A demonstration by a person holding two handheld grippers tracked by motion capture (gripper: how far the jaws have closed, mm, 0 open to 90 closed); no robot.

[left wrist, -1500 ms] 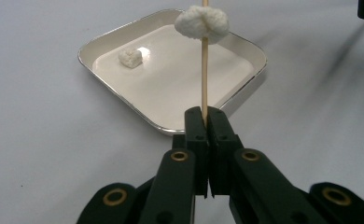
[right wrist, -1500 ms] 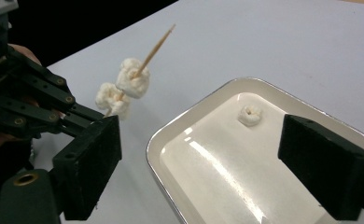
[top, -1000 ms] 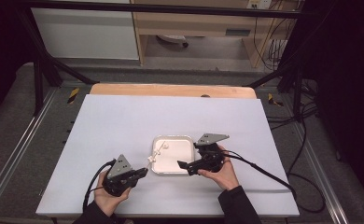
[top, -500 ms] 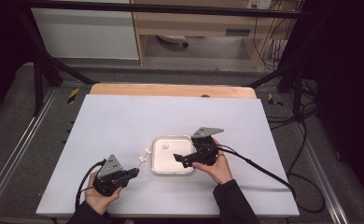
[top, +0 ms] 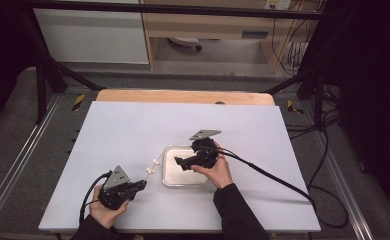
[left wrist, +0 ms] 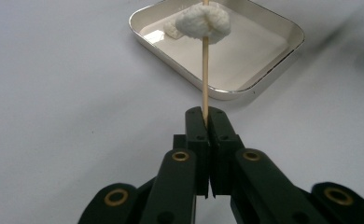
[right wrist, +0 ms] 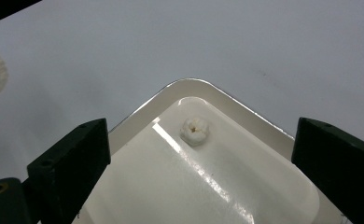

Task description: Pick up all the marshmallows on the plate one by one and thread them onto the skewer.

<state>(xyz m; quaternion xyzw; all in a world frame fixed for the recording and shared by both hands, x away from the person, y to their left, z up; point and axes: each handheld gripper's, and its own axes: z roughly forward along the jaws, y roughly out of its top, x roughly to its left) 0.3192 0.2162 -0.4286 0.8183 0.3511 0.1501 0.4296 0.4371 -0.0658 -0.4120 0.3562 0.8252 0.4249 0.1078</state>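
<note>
While the left gripper (top: 142,185) rests low near the counter's (top: 133,130) front edge, its two jaws are clenched on one thin wooden skewer (left wrist: 205,74), pinched between the pads in the left gripper view. The skewer slants up from that grip toward the one white tray (top: 169,176) in the middle of the counter. In the high view two small white pieces (top: 153,165) show threaded on it, one above the other, just beside the tray's left rim; in the left gripper view one puffy white piece (left wrist: 203,21) sits on the stick in front of the tray, and whether a second sits above it cannot be told there.

One loose white piece (right wrist: 195,129) lies inside the tray, near a corner, apart from the walls. The right gripper (top: 179,163) hangs over the tray in the high view, a hand (top: 216,170) around its body and a black cable (top: 273,177) trailing off to the right. Its two jaws stand released and wide apart in the right gripper view, with the loose piece seen beyond and between them, untouched.

That makes one skewer, one tray, two grippers and three white pieces.
</note>
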